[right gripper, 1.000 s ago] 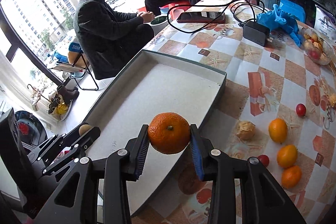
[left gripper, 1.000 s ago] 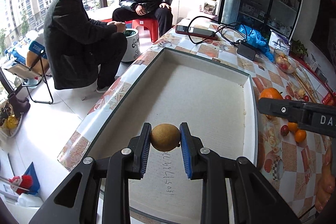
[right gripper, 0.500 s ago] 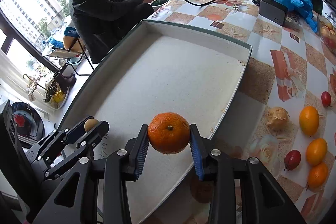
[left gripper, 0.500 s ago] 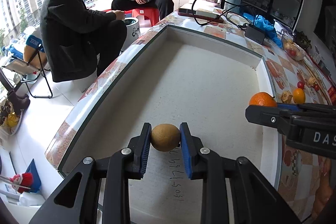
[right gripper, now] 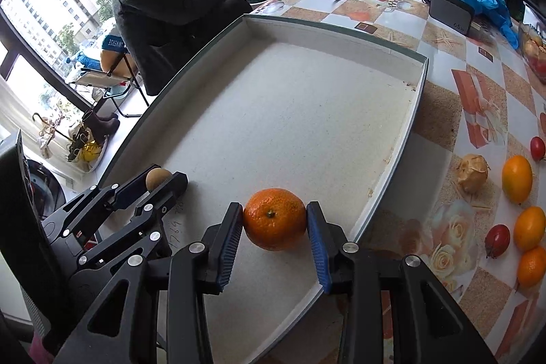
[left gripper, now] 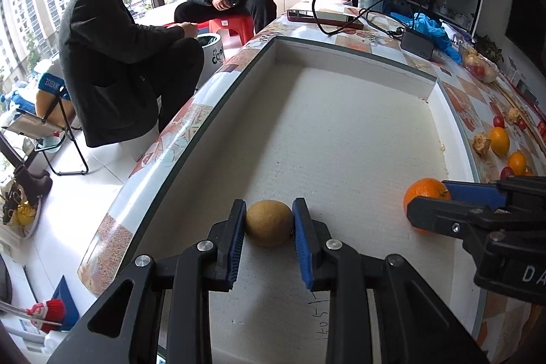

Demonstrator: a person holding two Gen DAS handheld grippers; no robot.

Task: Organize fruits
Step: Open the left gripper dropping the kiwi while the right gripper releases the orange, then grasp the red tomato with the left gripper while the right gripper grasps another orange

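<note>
Two fruits hung low over my white tray (right gripper: 392,173): my left hand-held gripper (left gripper: 269,227) clamped a brown kiwi (left gripper: 269,222) at lower centre, my right hand-held gripper (right gripper: 274,229) an orange (right gripper: 274,224). Small oranges (right gripper: 517,174) dotted the patterned surface (right gripper: 440,111) at right.

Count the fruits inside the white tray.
2: a brown fruit in the left gripper and an orange in the right gripper, both low over the tray's near end. None looks hidden.
</note>
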